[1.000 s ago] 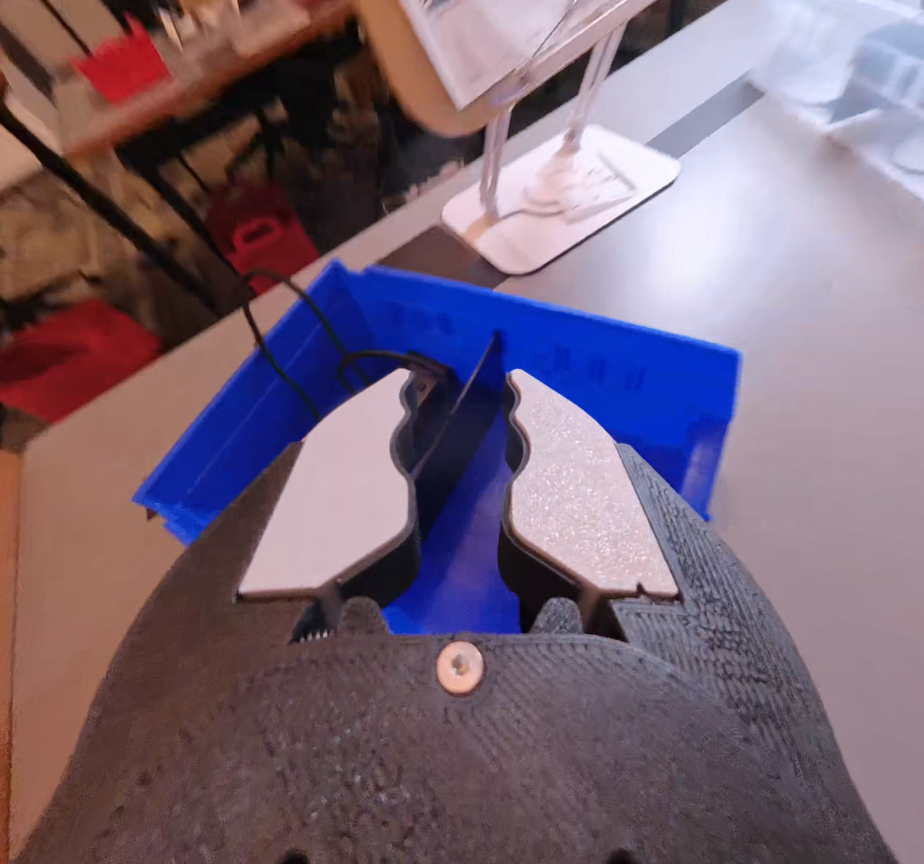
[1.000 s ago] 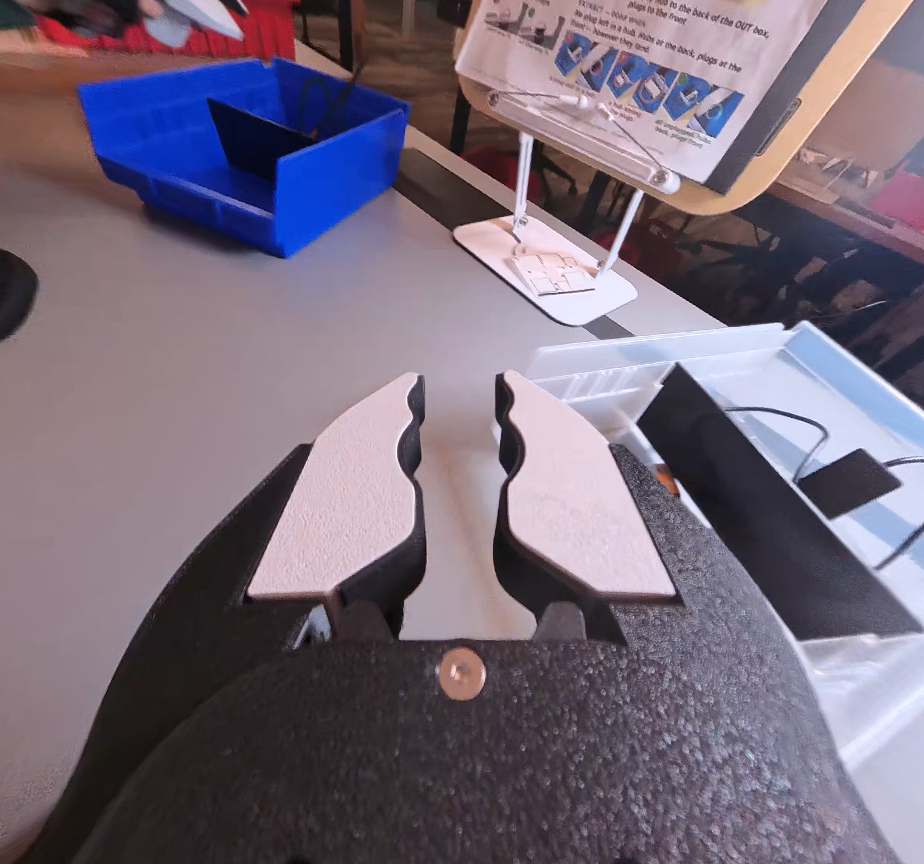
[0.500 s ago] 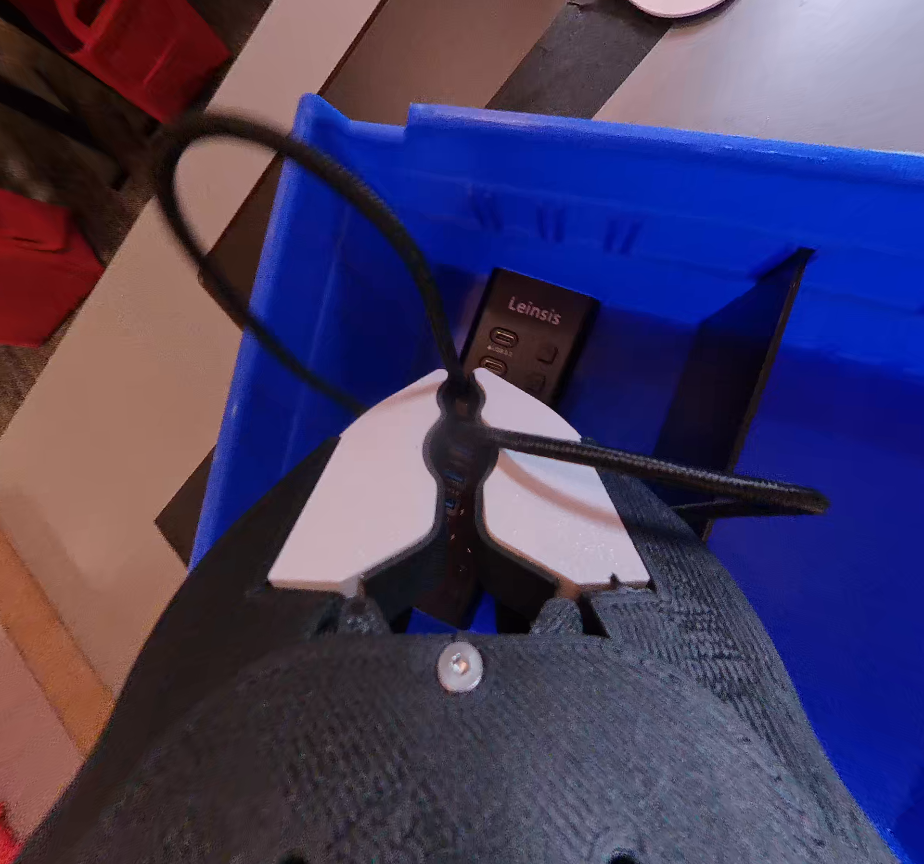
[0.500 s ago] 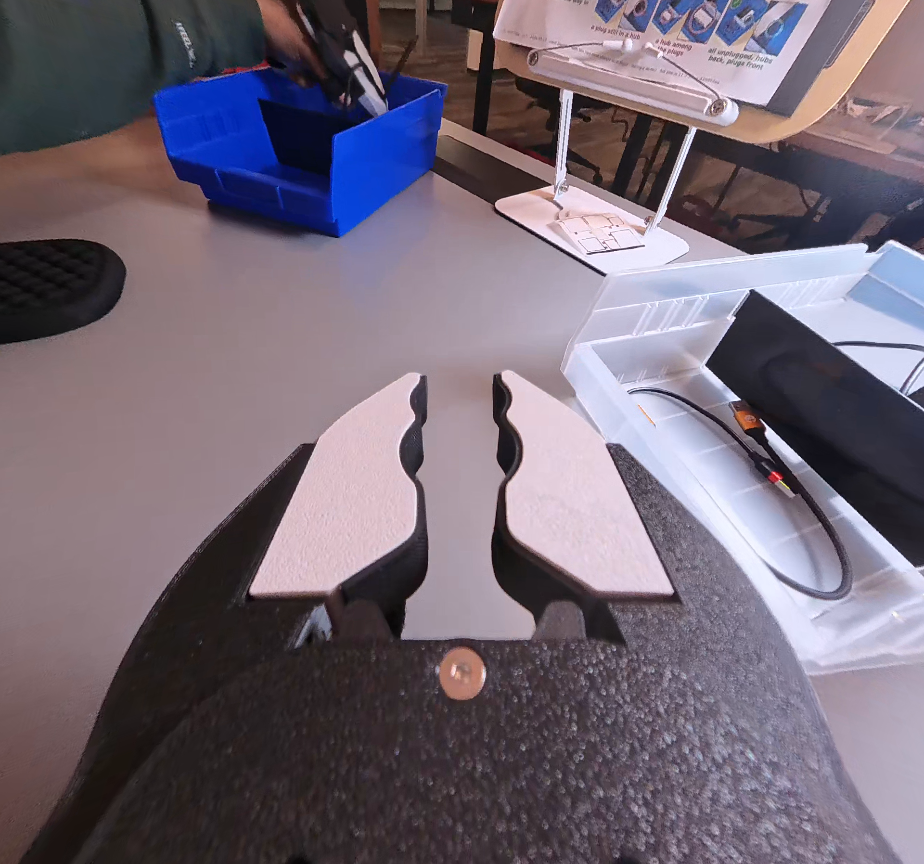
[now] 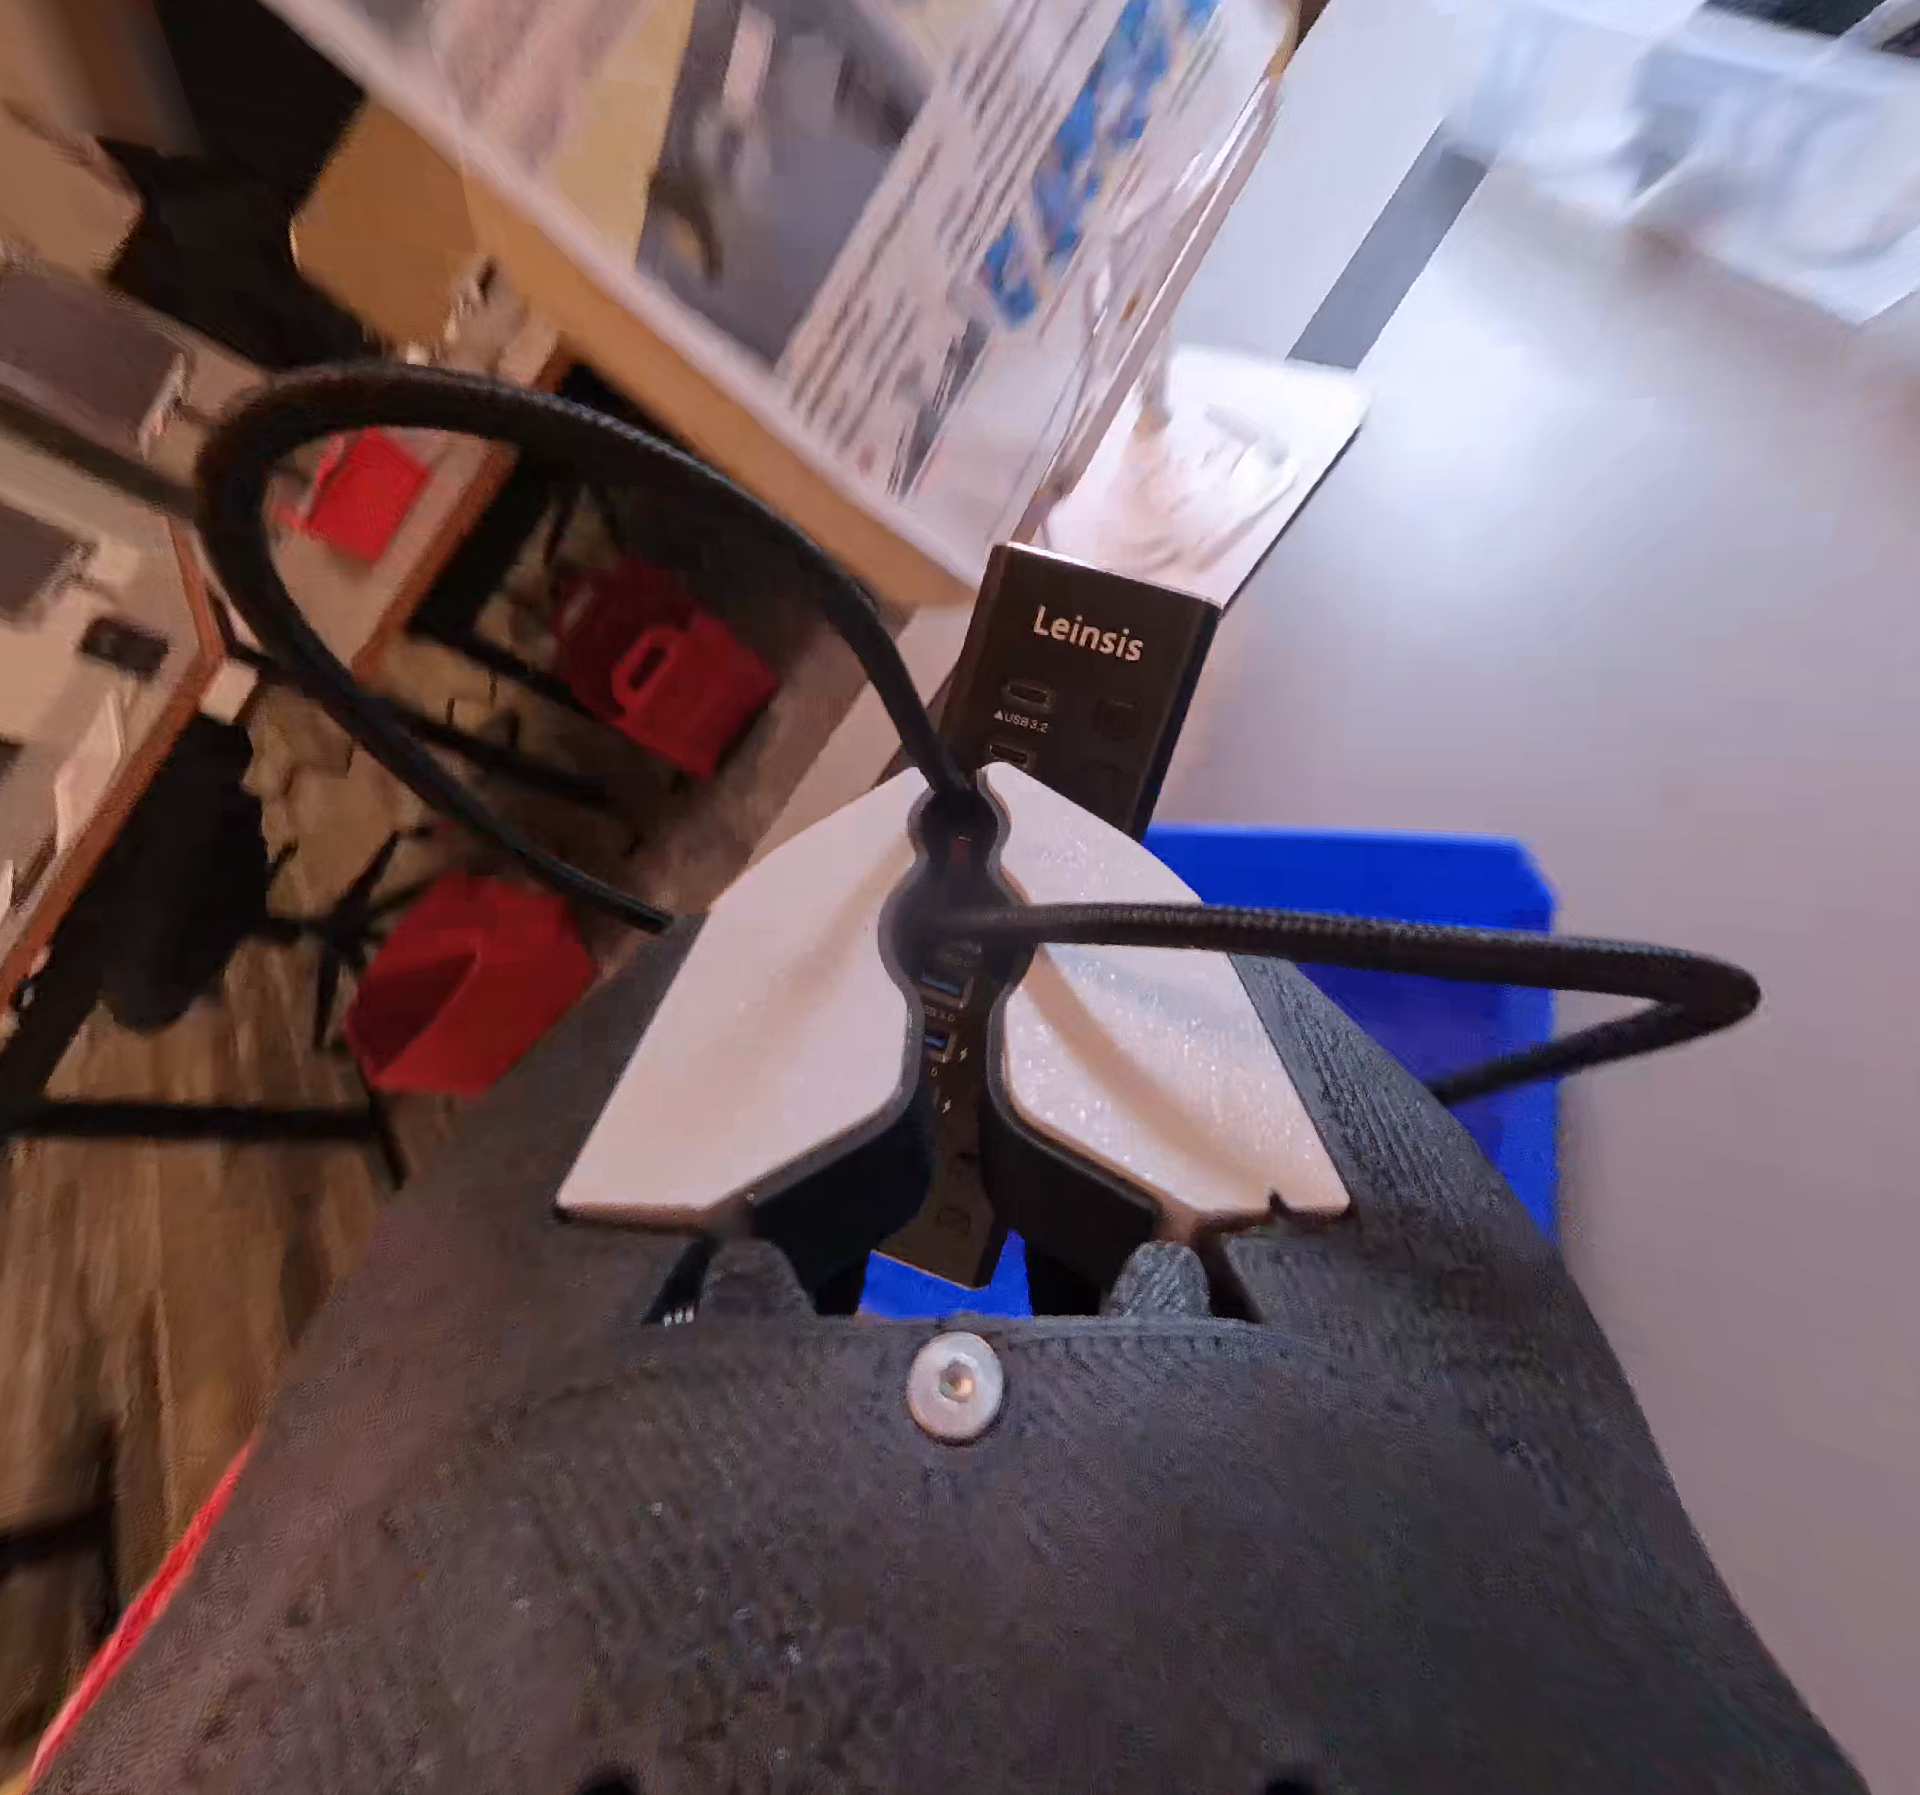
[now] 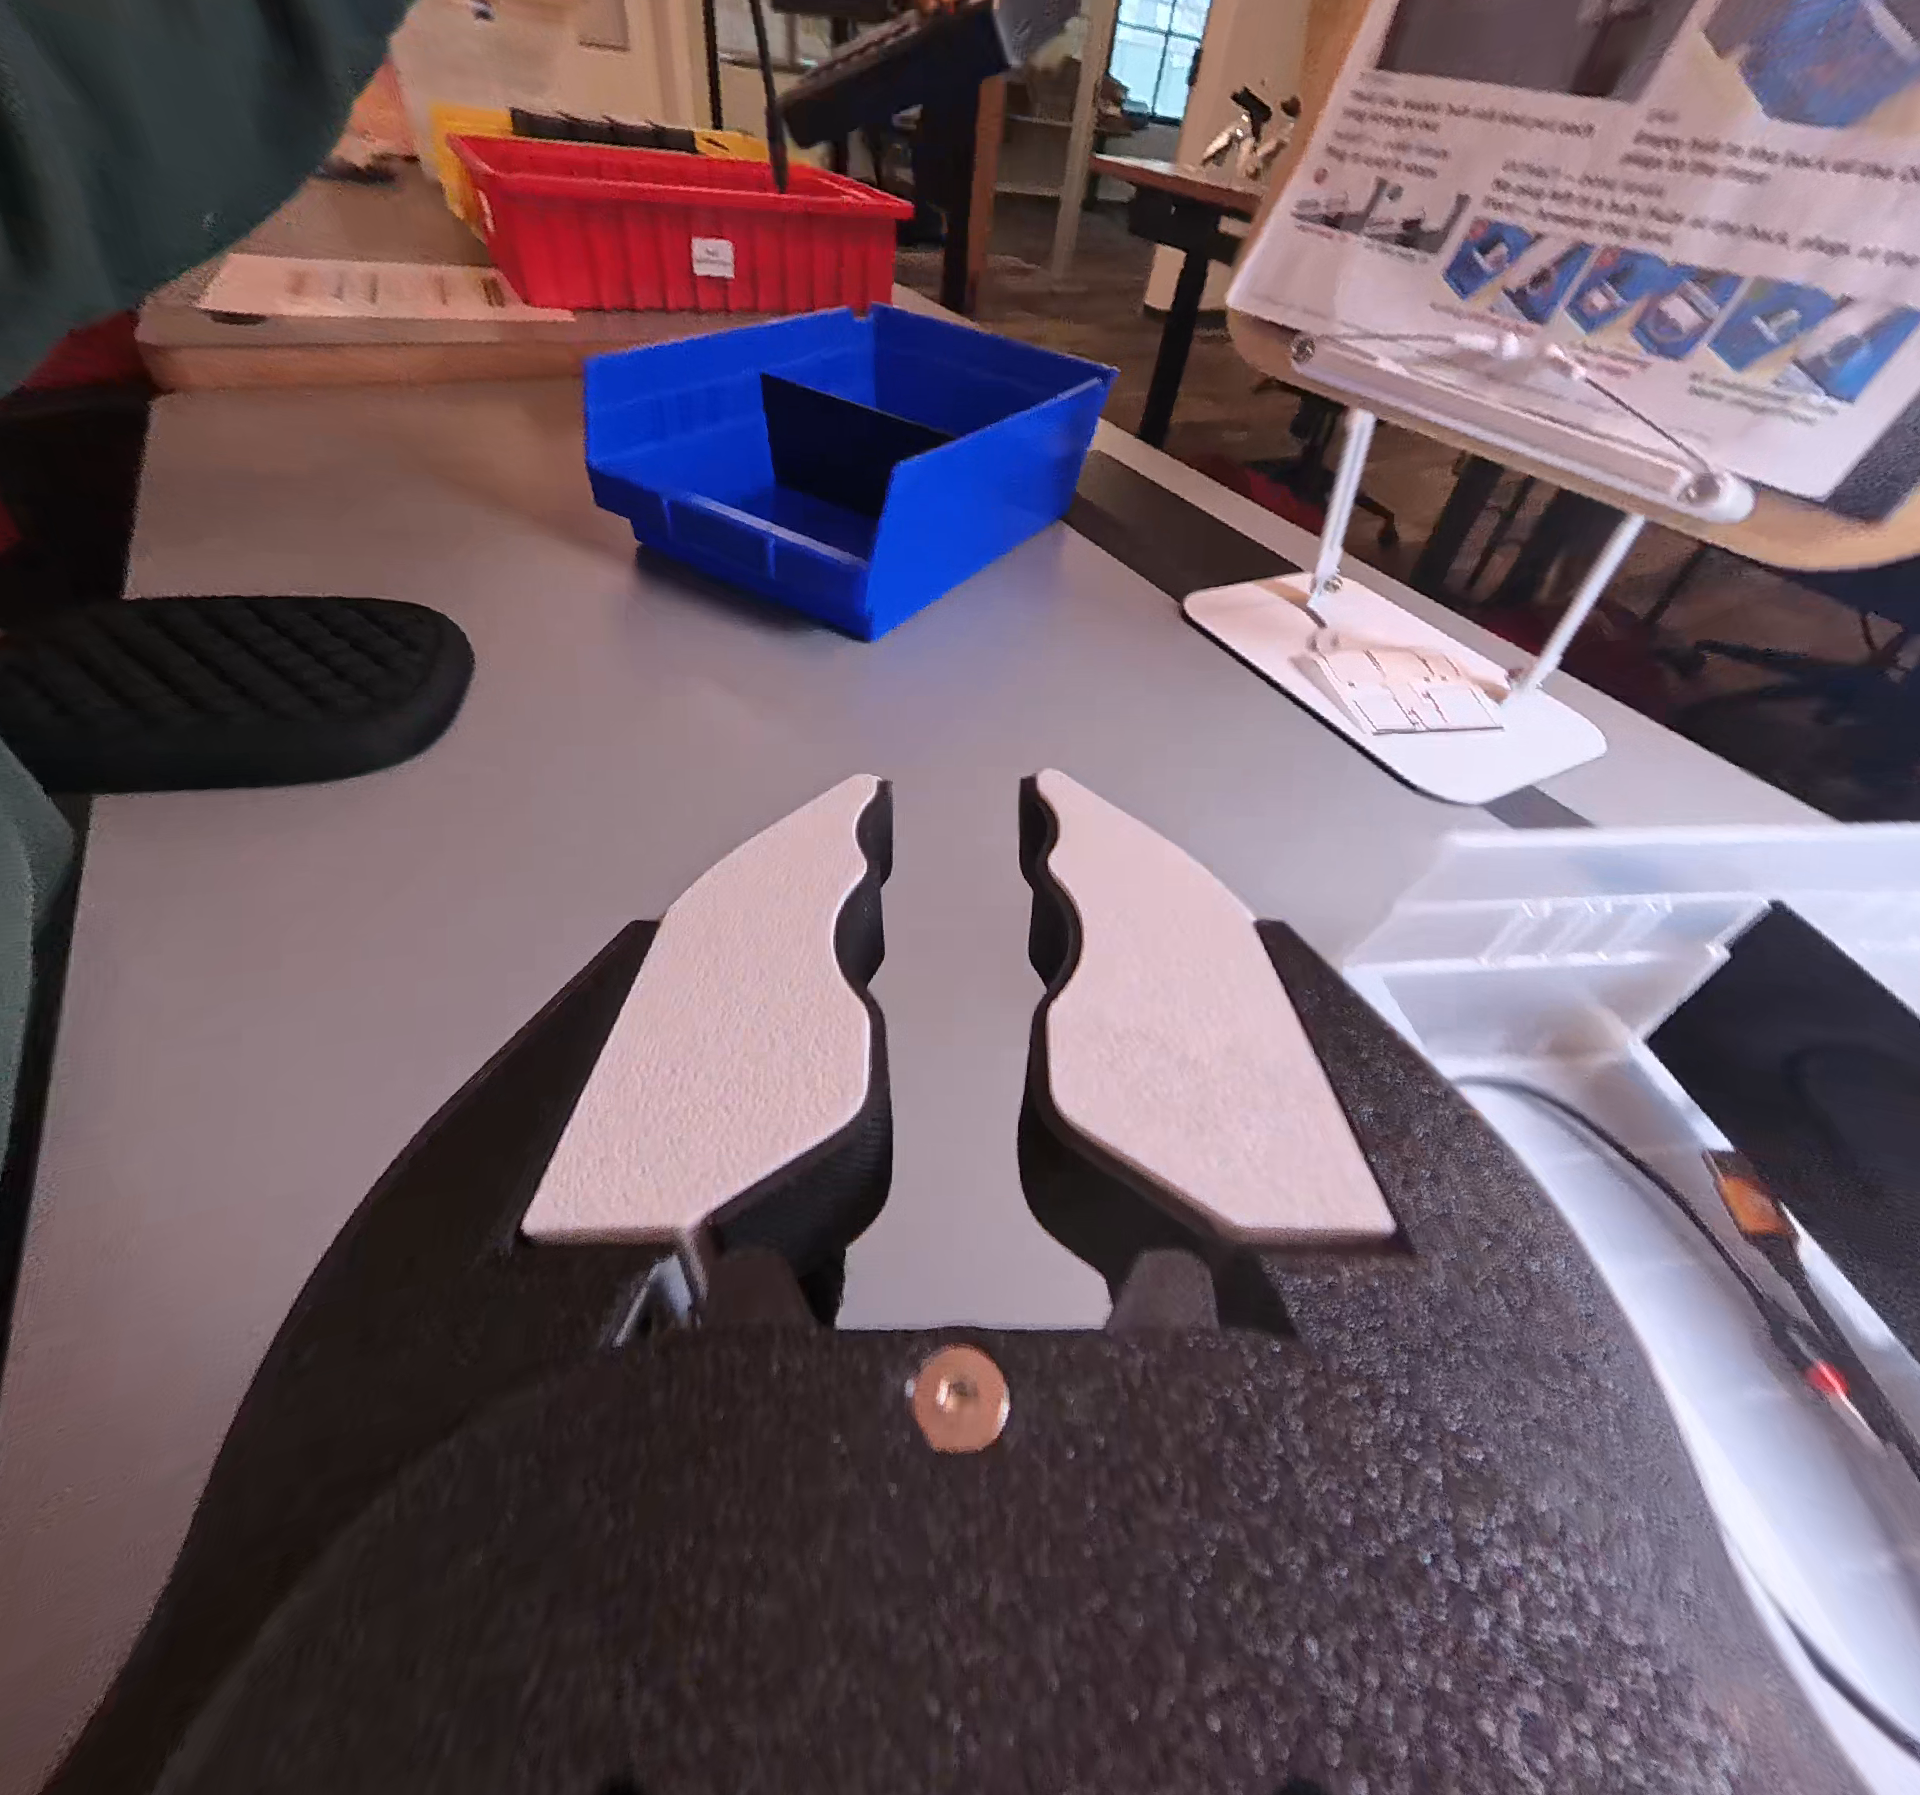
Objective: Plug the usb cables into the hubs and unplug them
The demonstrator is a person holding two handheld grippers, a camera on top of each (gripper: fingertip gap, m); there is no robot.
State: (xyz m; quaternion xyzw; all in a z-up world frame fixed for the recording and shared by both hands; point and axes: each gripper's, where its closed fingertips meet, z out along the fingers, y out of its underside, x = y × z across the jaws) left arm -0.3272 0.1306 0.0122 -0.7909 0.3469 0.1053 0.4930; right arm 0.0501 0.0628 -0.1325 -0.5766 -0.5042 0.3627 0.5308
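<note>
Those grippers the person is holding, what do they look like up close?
Each gripper, left and right, has a rough black body like textured foam, one silver screw in the middle, and two pale grey fingers with wavy black inner edges. The person wears a dark green sleeve.

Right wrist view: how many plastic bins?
4. Blue bin, centre; clear bin at the right edge; red bin on the far wooden table; yellow bin partly hidden behind it. Blurry background may hide more.

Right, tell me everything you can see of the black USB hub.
The slim black rectangular USB hub is clamped between the left tool's pale fingers, raised above the blue plastic bin. Small ports run down its printed face. A black braided cable loops out at the fingertips.
</note>
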